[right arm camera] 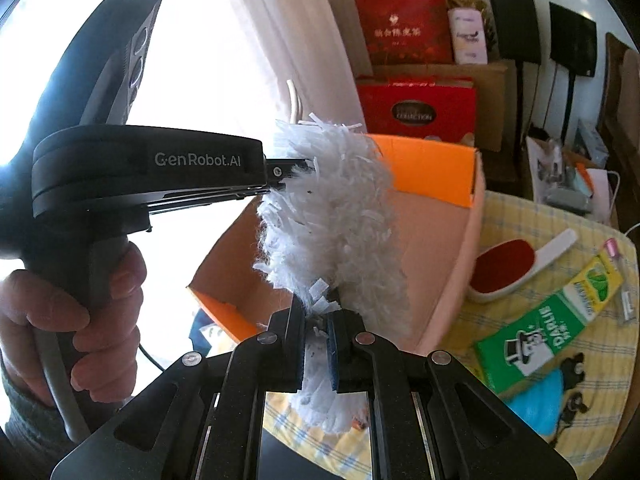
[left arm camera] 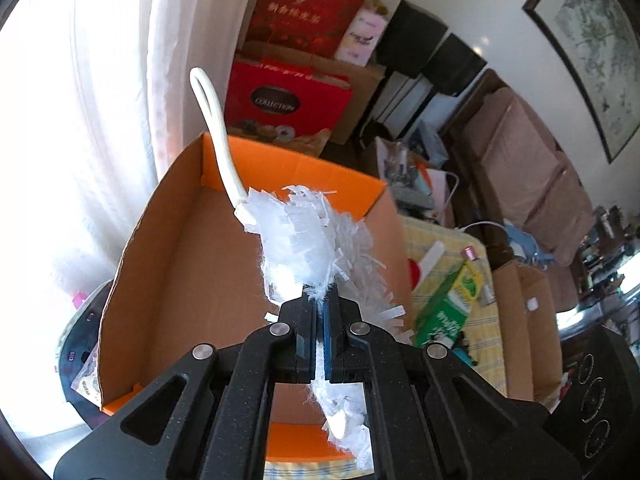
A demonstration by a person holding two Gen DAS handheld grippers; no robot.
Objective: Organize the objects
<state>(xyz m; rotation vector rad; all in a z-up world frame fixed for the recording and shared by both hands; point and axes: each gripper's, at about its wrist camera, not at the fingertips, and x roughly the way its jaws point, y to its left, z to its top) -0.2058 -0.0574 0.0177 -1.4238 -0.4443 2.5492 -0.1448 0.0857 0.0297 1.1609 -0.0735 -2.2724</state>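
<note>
Above the open cardboard box, the white fluffy duster hangs in the air, gripped from two sides at once. Left hand-held gripper has its jaws pressed together on the fringe, the duster's white loop handle arching up over the box's far orange wall. Right hand-held gripper is pinching the same duster lower down, and from its camera the left gripper's black body comes in from the left with a hand wrapped round its grip. Off to the right on the yellow checked desk lie a green toothpaste carton, a red lint brush just beside the box, and a blue item near the carton.
</note>
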